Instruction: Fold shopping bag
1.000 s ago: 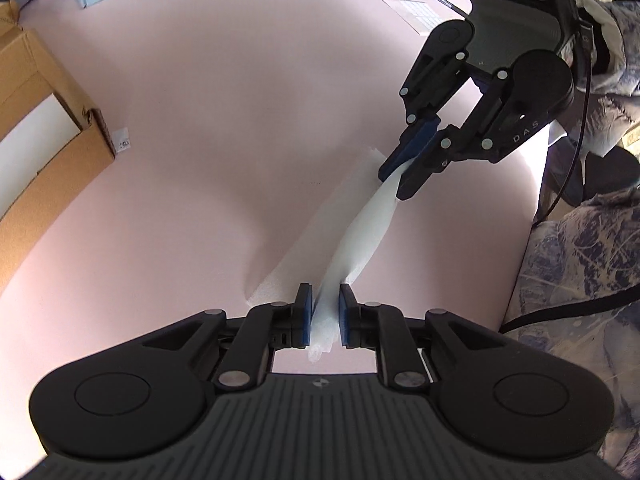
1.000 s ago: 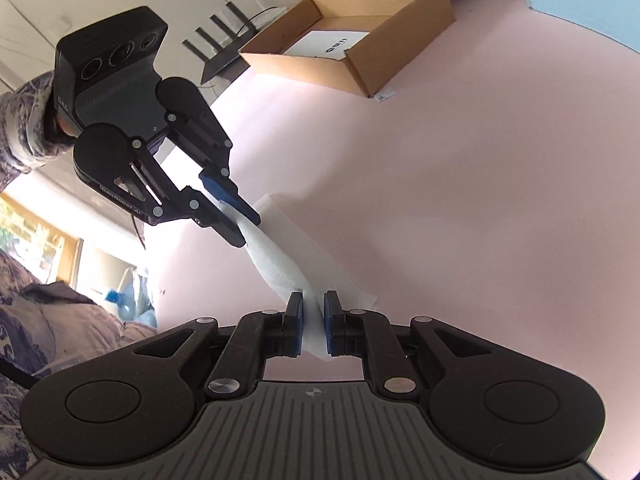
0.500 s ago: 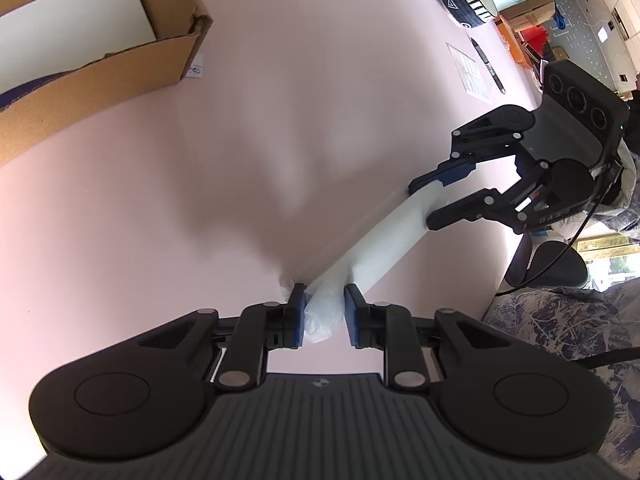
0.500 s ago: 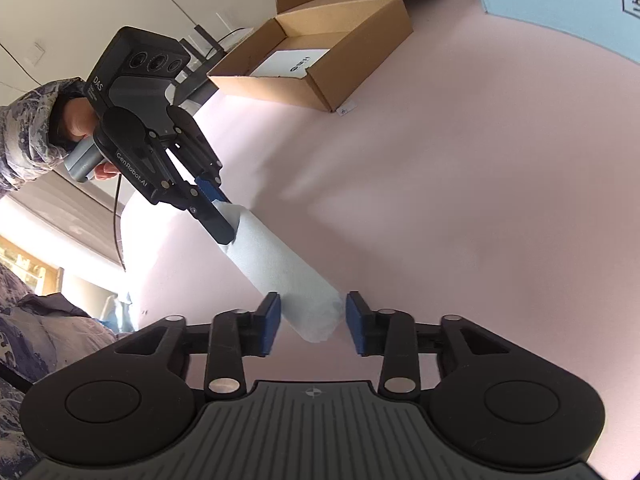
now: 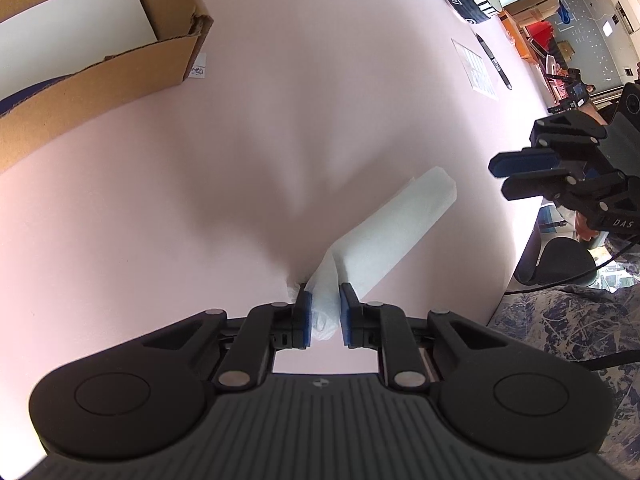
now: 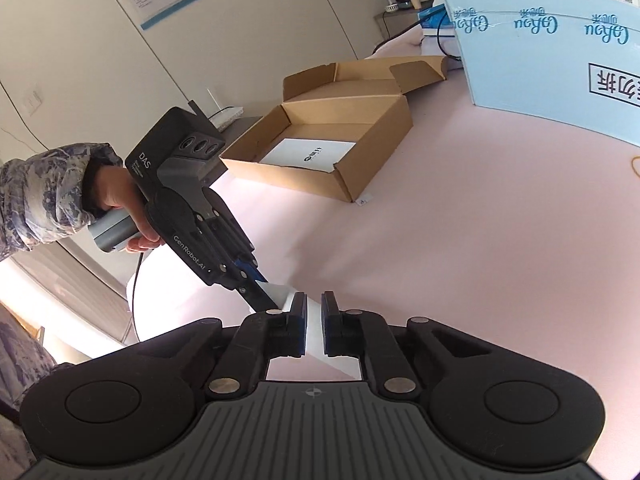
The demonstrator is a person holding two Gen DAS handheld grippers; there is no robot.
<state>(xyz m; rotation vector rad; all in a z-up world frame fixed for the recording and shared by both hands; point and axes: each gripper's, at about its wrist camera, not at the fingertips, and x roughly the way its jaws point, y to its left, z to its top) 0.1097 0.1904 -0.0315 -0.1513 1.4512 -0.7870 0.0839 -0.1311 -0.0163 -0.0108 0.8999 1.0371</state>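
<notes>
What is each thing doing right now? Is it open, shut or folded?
Left tool: shut on one end of the shopping bag.
Right tool: almost shut, holding nothing, apart from the bag's far end.
Shopping bag: folded into a long strip, lying on the table.
Cardboard box: open, white sheet inside.

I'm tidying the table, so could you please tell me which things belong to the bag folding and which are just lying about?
In use: white bag, left claw, right claw.
Lying about: cardboard box, pen, blue carton.
</notes>
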